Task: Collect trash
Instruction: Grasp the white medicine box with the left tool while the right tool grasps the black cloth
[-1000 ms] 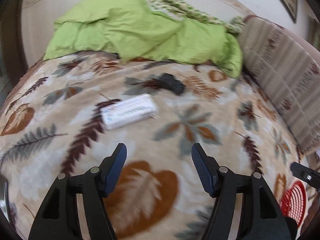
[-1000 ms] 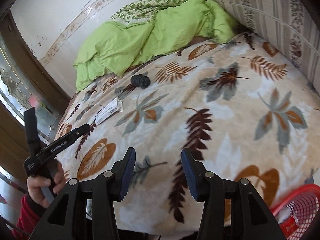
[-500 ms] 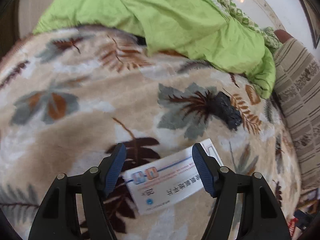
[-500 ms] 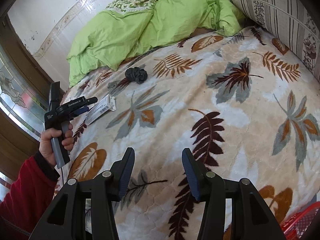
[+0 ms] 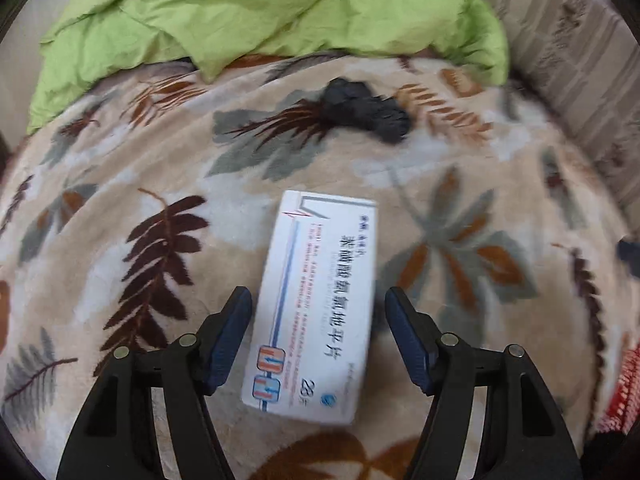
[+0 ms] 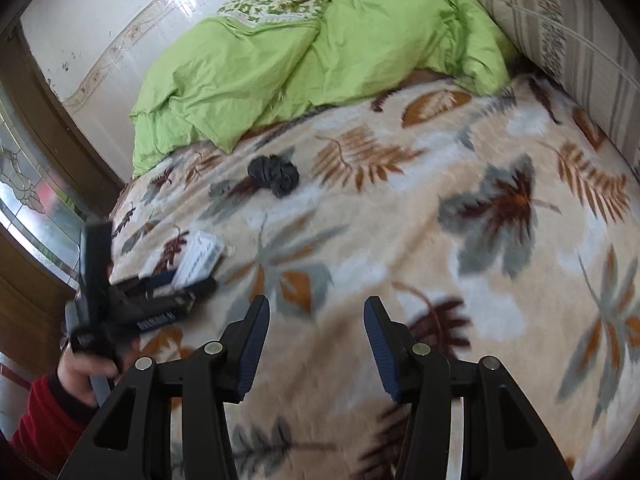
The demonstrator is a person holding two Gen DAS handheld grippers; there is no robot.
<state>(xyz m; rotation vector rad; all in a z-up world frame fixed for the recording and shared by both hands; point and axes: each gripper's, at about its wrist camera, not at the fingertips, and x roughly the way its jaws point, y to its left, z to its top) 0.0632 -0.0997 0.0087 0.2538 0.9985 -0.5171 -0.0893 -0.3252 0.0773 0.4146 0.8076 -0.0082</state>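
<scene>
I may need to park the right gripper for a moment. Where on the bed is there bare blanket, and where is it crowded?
Bare blanket stretches from the right gripper toward the striped cushion, right of the black crumpled bag. It is crowded on the left: the left gripper, jaws closing, straddles the white medicine box. The green duvet covers the far end.

The white box (image 5: 318, 312) lying on the bed carries a line of large dark Chinese characters along its length; motion blur leaves them hard to read, though the last 3 look like 地平片. Near its lower end stands "28" followed by a small character. Rows of small red print run beside a blue stripe, too fine to read. In the right wrist view, white lettering on the left claw's (image 6: 160, 316) black body is blurred past reading.
</scene>
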